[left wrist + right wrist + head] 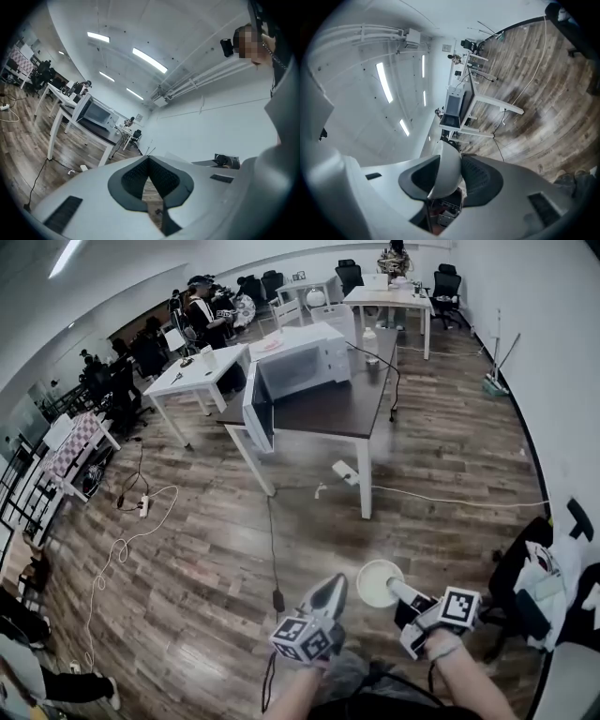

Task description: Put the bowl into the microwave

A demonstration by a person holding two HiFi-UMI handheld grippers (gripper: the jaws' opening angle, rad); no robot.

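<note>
**deskjockey:** so what's everything actually sitting on over there?

**me:** Wooden plank floor (206, 559) all round. Ahead of me there's a dark-topped table (328, 413) on white legs. The microwave (305, 362) sits at its far left corner with its door (257, 409) swung wide open. Just right of it is a small pale bottle-type thing (370, 341), can't tell more. A black cord (396, 381) droops over the table's right edge.

**deskjockey:** floor clutter?

**me:** lol yep. White power strip (345, 472) by the table's front leg, with a white cable (450, 500) running off right. A thin black cable (272, 540) trails from under the table towards me. There's a second strip (143, 507) further left with a loopy white cord (112, 554).
</note>
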